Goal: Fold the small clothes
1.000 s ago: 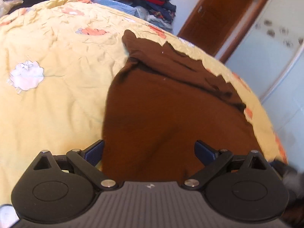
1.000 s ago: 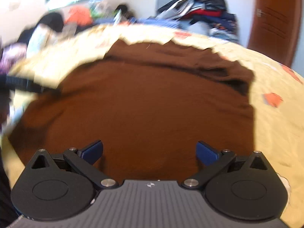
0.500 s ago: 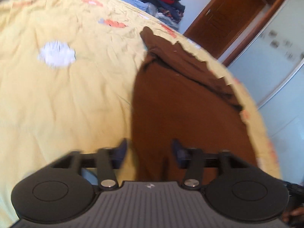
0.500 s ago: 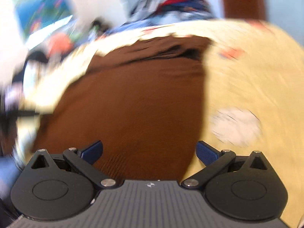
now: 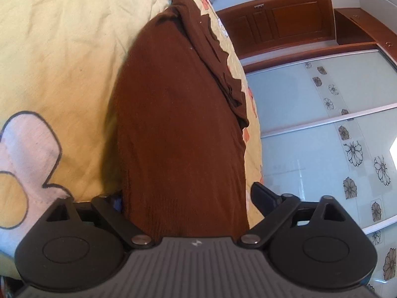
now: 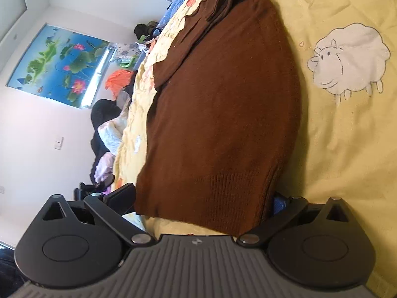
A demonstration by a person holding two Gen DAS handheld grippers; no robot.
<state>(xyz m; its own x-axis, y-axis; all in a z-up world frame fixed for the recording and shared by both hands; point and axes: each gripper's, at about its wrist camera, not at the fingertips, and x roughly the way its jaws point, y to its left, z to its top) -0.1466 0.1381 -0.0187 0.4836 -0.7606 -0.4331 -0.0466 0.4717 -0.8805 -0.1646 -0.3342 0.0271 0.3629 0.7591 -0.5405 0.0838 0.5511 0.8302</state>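
In right view only, sheep print (image 6: 347, 59); left, wardrobe doors (image 5: 322, 129)

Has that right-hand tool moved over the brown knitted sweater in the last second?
Yes. The right gripper has rolled sideways and come to the brown knitted sweater's ribbed hem; the yellow bedspread's sheep print now lies alongside.

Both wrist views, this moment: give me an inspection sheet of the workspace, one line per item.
Surface: yellow bedspread with a sheep print.
Job's things: brown sweater lying flat on the bedspread, sleeves folded at the far end.
Clutter: piled clothes beside the bed.
Grippers: left gripper and right gripper each open, jaws straddling the sweater's near hem; the left jaws have just opened further.
Cables: nothing seen.
Surroundings: wooden door, flowered glass panels, lotus blind.
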